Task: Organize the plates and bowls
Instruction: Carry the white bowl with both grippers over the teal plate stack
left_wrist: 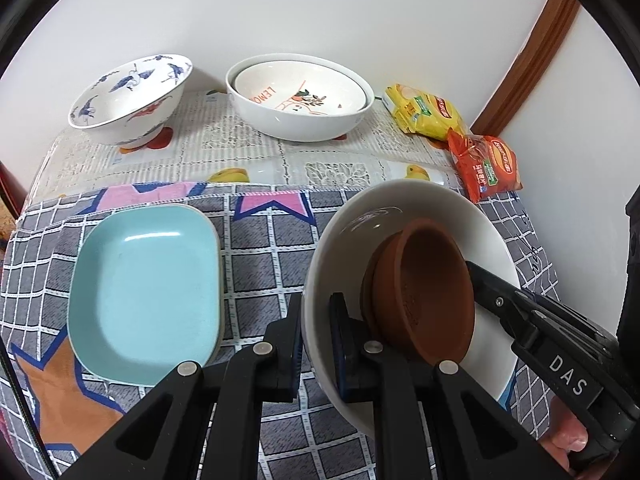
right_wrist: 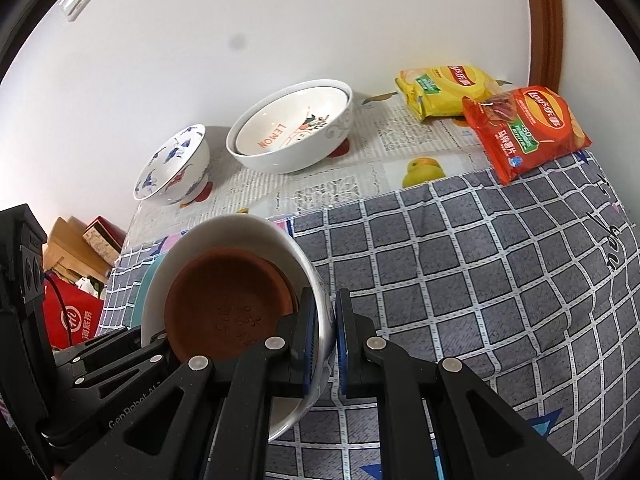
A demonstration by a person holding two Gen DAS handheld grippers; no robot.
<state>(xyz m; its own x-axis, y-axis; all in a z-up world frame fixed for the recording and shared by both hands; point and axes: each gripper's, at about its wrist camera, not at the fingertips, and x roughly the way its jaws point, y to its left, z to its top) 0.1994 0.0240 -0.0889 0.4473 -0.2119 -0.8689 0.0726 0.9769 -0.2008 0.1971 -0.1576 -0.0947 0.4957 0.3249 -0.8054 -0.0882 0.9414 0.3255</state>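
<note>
left tongs [left_wrist: 316, 344] pinching the near-left rim of a white bowl [left_wrist: 352, 216], one pad outside the wall, the other inside. right tongs [right_wrist: 323, 344] clamped the same way on the opposite rim of the same white bowl [right_wrist: 248, 226], wall squeezed between the blue pads. bowl carried between both, tilted, over a grey checked cloth [left_wrist: 260, 248] on the tabletop; whether it touches the cloth cannot be told. inside it, a smaller brown bowl [left_wrist: 432, 292], terracotta-coloured, leaning against the white wall; seen from the right wrist as a brown bowl [right_wrist: 228, 304] with a faint stamped pattern on its floor.

just left of the carried bowl, a light blue rectangular plate [left_wrist: 144, 296] lying flat on the checked cloth, apart from the bowl in the left view; only a sliver of it showing past the bowl's edge in the right view.

farther back, near the wall, on a pale fruit-printed cover [left_wrist: 248, 152]: a blue-and-white patterned bowl [left_wrist: 128, 100] at the left, upright on its foot, and beside it a large white bowl [left_wrist: 300, 120] with a "lemon" printed bowl [left_wrist: 300, 88] nested in it. the two groups close together but not touching.

at the right back corner, a yellow snack bag [left_wrist: 424, 112] and a red snack bag [left_wrist: 484, 168], overlapping, the red one lapping onto the edge of the checked cloth.

part of a person's hand [left_wrist: 568, 436] visible under the right tool at the lower right of the left view.
</note>
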